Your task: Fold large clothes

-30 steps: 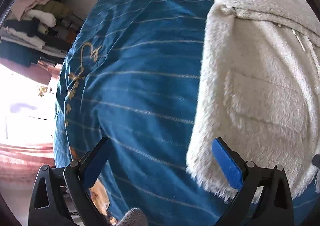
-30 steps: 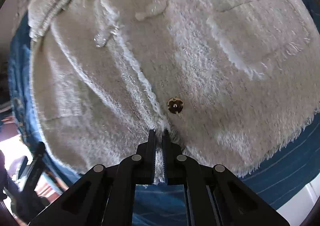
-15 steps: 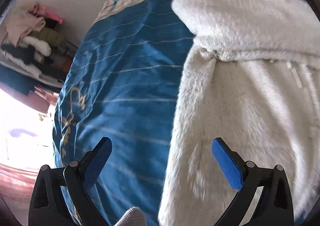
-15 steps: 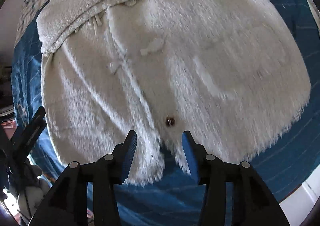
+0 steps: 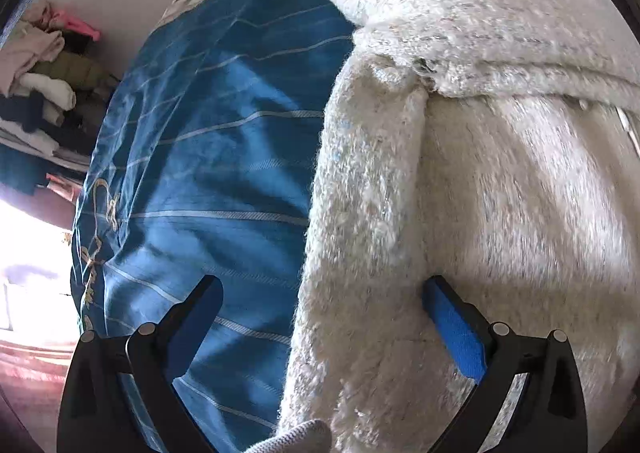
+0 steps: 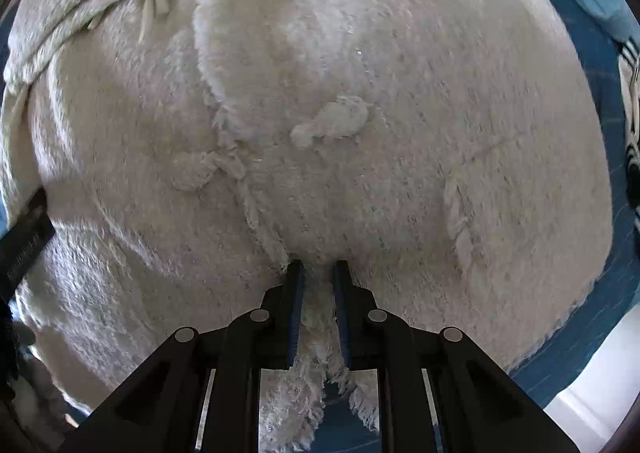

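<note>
The right gripper (image 6: 318, 273) has its fingers (image 6: 295, 305) drawn in tight on a bunched fold of the fluffy cream coat (image 6: 320, 113) at its bottom hem, right where the front opening runs down; a tuft of the pile hangs out between them below the grip. The left gripper (image 5: 322, 295) has its fingers (image 5: 454, 323) spread wide apart, holding nothing: the one with the bright blue pad sits over the coat's body, the other over bare bedcover, with the coat's side edge (image 5: 360, 213) running between them.

The coat lies spread front-up on the bed, covering most of the blue striped bedcover (image 5: 208, 141). A patch pocket (image 6: 458, 221) shows on its front, and a broad fold of the same pile (image 5: 500, 65) crosses its far end. Blue cover stays bare along the bed's edge beside the left gripper, where gold embroidery (image 5: 102, 209) runs. Beyond that edge, a heap of folded clothes (image 5: 44, 65) is stacked against the wall.
</note>
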A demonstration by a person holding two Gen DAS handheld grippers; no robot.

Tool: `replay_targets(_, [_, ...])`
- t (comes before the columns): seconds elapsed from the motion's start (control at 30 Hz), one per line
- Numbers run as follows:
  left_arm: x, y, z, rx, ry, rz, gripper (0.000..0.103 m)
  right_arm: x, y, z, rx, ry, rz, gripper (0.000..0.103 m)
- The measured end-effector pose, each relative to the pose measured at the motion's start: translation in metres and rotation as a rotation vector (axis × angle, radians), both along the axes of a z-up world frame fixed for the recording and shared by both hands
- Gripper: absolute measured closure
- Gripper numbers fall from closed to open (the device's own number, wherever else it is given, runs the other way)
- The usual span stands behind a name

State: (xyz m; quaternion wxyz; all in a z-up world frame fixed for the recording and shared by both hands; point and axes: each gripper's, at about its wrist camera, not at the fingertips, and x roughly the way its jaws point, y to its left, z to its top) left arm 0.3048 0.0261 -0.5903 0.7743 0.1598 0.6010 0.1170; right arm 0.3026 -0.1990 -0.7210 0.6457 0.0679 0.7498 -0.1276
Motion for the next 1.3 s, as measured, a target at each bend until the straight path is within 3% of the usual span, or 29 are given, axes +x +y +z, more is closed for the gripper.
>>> replay_targets(0.13, [-0.006, 0.005, -0.001, -0.035, -0.062, 0.049, 0.0, 0.002, 0.028, 0.01, 0.039, 0.009, 0.069, 0.086])
replay_targets(0.23, [-0.008, 0.006, 0.004, -0.041, -0.063, 0.079, 0.0, -0.003, -0.01, 0.032, 0.131, 0.002, 0.05, 0.079])
replay_targets(0.37, [-0.02, 0.0, 0.027, -0.011, -0.068, 0.122, 0.0, -0.003, -0.073, 0.091, 0.14, -0.113, 0.015, 0.038])
replay_targets(0.5, [-0.047, -0.03, 0.062, 0.059, -0.104, 0.161, 0.0, 0.001, -0.129, 0.134, 0.015, -0.212, 0.075, 0.031])
replay_targets(0.57, [-0.06, -0.047, 0.074, 0.121, -0.106, 0.193, 0.0, 0.006, -0.159, 0.142, 0.003, -0.236, 0.101, 0.027])
replay_targets(0.8, [-0.098, -0.141, 0.088, 0.274, -0.076, 0.315, 0.0, 0.03, -0.254, 0.125, 0.138, -0.257, 0.223, 0.021])
replay_targets(0.93, [-0.101, -0.201, 0.078, 0.358, -0.058, 0.378, 0.0, 0.028, -0.314, 0.116, 0.221, -0.262, 0.292, 0.021])
replay_targets(1.0, [-0.099, -0.231, 0.07, 0.422, -0.035, 0.358, 0.0, 0.026, -0.349, 0.111, 0.229, -0.252, 0.29, 0.021])
replay_targets(1.13, [-0.103, -0.325, 0.055, 0.577, -0.031, 0.221, 0.0, 0.016, -0.432, 0.094, 0.191, -0.196, 0.24, 0.021])
replay_targets(1.2, [-0.109, -0.361, 0.051, 0.597, -0.027, 0.174, 0.0, 0.007, -0.468, 0.09, 0.169, -0.177, 0.207, 0.021])
replay_targets(1.3, [-0.12, -0.416, 0.051, 0.545, -0.016, 0.124, 0.0, -0.007, -0.523, 0.091, 0.143, -0.155, 0.148, 0.021])
